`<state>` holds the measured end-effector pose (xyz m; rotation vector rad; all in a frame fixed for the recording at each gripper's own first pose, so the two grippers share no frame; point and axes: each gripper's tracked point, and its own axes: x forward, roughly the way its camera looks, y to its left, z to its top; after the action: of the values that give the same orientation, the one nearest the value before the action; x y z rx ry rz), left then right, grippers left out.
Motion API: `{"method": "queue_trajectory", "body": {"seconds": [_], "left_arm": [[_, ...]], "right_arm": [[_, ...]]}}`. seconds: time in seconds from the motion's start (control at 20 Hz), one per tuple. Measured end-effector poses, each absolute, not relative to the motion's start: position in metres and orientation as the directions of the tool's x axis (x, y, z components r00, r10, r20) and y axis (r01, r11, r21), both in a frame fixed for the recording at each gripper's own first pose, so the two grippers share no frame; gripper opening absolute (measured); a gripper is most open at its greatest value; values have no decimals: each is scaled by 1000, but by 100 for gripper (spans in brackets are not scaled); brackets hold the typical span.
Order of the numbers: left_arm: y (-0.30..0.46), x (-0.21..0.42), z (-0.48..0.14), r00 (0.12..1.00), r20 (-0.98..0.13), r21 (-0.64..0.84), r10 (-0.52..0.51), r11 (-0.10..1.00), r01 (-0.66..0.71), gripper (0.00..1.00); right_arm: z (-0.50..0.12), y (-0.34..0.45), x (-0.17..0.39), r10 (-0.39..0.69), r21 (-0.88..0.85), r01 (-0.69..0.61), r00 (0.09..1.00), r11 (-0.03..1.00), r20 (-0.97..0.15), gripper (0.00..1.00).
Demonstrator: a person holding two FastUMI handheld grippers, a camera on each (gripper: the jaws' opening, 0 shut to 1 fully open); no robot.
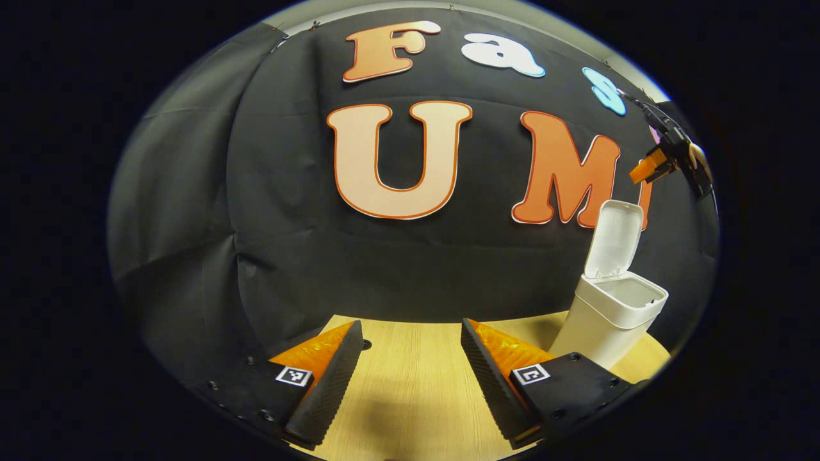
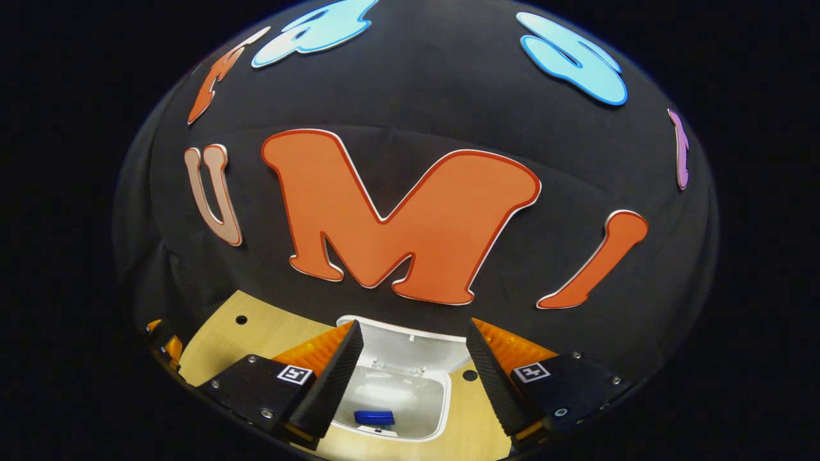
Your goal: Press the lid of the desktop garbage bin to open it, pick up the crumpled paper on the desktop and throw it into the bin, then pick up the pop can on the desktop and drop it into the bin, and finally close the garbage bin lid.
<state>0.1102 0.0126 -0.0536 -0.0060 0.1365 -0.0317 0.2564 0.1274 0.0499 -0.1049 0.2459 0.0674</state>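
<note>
The white desktop bin [image 1: 608, 320] stands on the wooden table at the right in the left gripper view, its lid [image 1: 615, 238] tipped up and back. My right gripper [image 1: 669, 157] hangs high above it there. In the right gripper view I look down into the bin [image 2: 442, 390], with the raised lid [image 2: 410, 342] behind it. A blue pop can [image 2: 375, 417] lies at the bottom, and a pale blurred mass is above it. My right gripper [image 2: 413, 326] is open and holds nothing. My left gripper [image 1: 411, 333] is open over bare table, left of the bin.
The light wooden table [image 1: 416, 397] ends at the black cloth wall close behind the bin. Small dark holes [image 2: 241, 319] mark the tabletop. At the lower left edge of the right gripper view shows part of an orange and black device [image 2: 163, 342].
</note>
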Motion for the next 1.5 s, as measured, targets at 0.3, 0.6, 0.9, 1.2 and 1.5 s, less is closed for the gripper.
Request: {"method": "queue_trajectory", "body": {"seconds": [0.3,0.6,0.9,1.2,1.5], "left_arm": [[28,104,-53,990,-141,-27,-8,1000,5,98],[50,96,-53,989,-142,-15,36,999,-39,97],[57,94,-53,988,-147,-9,51,999,-53,97],[43,96,-50,990,-137,-14,21,1000,-23,97],[32,92,-50,991,-133,7,-1,1000,2,97]], "right_arm": [[35,125,303,41,-19,-50,945,999,-324,98],[1,117,327,16,13,-11,917,1000,-398,99],[-24,121,310,51,38,-39,899,999,-434,99],[-80,126,277,86,50,-71,867,996,-491,99],[-134,130,249,76,3,-88,841,996,-535,99]]}}
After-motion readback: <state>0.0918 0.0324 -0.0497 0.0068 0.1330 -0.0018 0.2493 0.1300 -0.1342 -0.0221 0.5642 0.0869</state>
